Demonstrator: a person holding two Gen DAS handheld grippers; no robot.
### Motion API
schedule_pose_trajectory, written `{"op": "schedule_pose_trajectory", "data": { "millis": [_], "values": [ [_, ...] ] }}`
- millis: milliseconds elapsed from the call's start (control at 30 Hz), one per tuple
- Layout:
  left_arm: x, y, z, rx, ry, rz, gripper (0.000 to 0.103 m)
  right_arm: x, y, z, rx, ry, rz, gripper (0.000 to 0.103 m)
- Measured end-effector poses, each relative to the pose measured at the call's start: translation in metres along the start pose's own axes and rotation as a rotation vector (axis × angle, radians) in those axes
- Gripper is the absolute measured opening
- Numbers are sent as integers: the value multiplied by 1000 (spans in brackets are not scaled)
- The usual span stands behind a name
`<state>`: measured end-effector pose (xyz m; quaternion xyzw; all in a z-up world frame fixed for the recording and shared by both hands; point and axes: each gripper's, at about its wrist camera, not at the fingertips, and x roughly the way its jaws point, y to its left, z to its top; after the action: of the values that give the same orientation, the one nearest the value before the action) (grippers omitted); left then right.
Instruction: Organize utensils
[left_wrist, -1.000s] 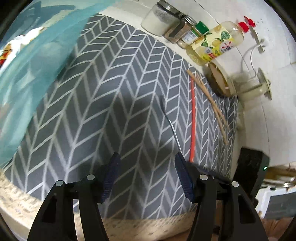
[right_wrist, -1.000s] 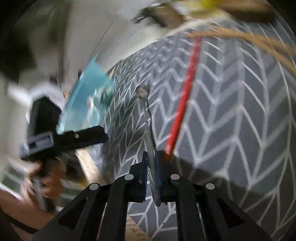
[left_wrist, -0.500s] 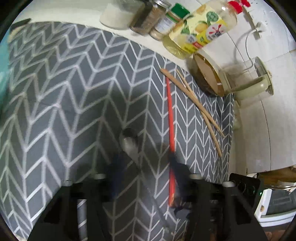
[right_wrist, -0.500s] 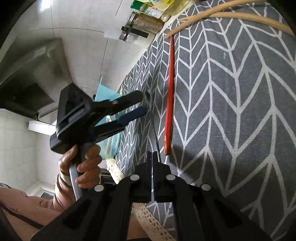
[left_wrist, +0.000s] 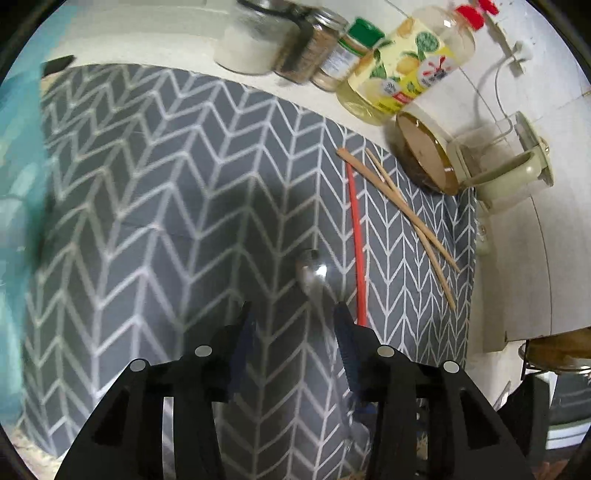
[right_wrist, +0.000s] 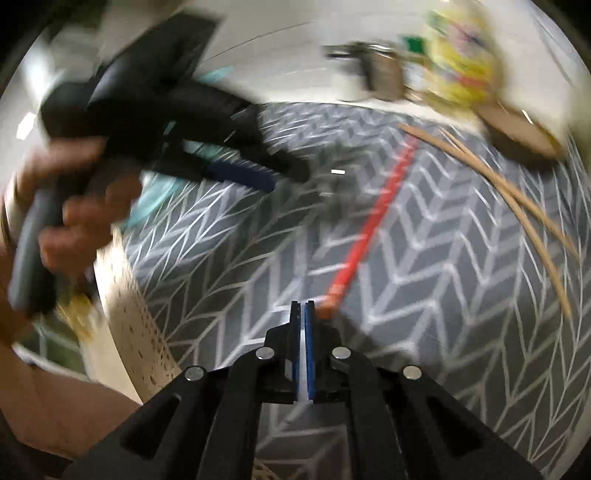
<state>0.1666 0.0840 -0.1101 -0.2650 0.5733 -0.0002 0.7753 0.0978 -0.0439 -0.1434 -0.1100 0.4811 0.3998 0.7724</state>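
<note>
A metal spoon (left_wrist: 312, 271) hovers over the grey herringbone mat (left_wrist: 166, 206). Its bowl pokes up between the fingers of my left gripper (left_wrist: 293, 325), close to the right-hand finger. That gripper's jaws are opening and no pad presses on the spoon. The handle runs down to the lower right, out of sight. In the blurred right wrist view my right gripper (right_wrist: 303, 308) is shut on a thin pale sliver, the spoon's handle. The left gripper (right_wrist: 288, 177), in a person's hand, is ahead of it. A red stick (left_wrist: 356, 240) and two wooden chopsticks (left_wrist: 402, 210) lie on the mat.
Jars (left_wrist: 251, 44) and a yellow oil bottle (left_wrist: 406, 62) line the back of the counter. A brown-lidded jug (left_wrist: 424, 155) stands at the mat's far right corner. A teal container (left_wrist: 18, 147) is at the left. The counter's front edge (right_wrist: 133, 325) is near.
The right gripper has lifted the spoon off the mat and rolled. The left gripper has swung right from the teal container, and the spoon's bowl now sits between its narrower jaws.
</note>
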Motion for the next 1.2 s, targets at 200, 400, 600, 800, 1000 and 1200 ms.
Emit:
{"op": "schedule_pose_trajectory", "data": {
  "millis": [200,400,600,800,1000,1200],
  "values": [
    [-27,14,-6,6,-26,26,57,12,11,11,-46,-30,-153,3],
    [-36,22,-8,7,-27,27,58,21,5,17,-5,-39,-226,22],
    [-35,23,-13,19,-13,21,60,29,14,18,-50,-79,-237,32],
    [-33,20,-13,19,-4,7,60,28,-12,28,154,-70,-111,6],
    [-11,10,-6,29,45,-70,60,33,-86,0,669,-115,326,5],
    [18,-9,7,42,83,-110,58,32,-90,-11,719,-130,422,5]
  ]
}}
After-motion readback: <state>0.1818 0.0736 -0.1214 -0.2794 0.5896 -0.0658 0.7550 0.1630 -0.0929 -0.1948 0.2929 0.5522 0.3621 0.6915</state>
